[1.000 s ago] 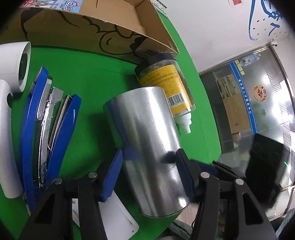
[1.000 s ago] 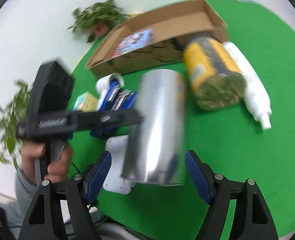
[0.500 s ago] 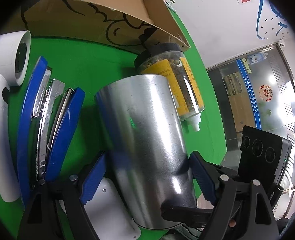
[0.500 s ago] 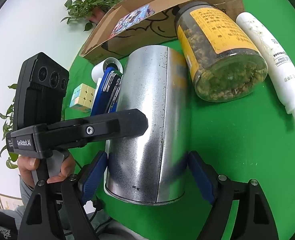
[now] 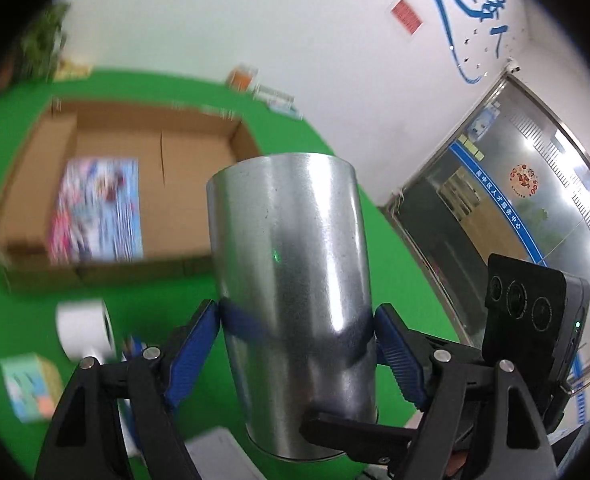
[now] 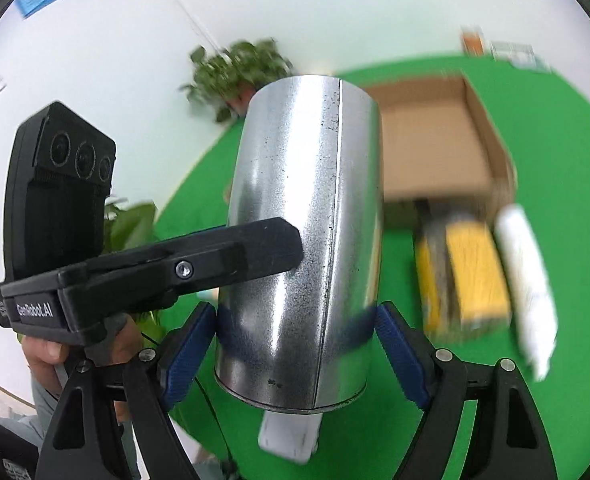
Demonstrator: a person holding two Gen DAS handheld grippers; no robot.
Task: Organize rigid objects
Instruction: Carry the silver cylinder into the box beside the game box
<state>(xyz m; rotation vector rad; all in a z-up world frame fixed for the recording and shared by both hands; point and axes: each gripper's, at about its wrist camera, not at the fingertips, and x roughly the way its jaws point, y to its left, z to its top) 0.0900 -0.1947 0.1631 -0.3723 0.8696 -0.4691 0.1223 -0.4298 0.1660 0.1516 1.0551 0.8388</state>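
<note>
— Lifted off the green table since the earlier frame: the metal cylinder, held up by both grippers.

— And the jaws?

— The left gripper is closing slightly, its blue pads pressed on the cylinder's two sides. The right gripper clamps it the same way, spread wide.

— Beyond?

— The cardboard box lies behind it, a yellow-labelled jar and white bottle beside it.
</note>
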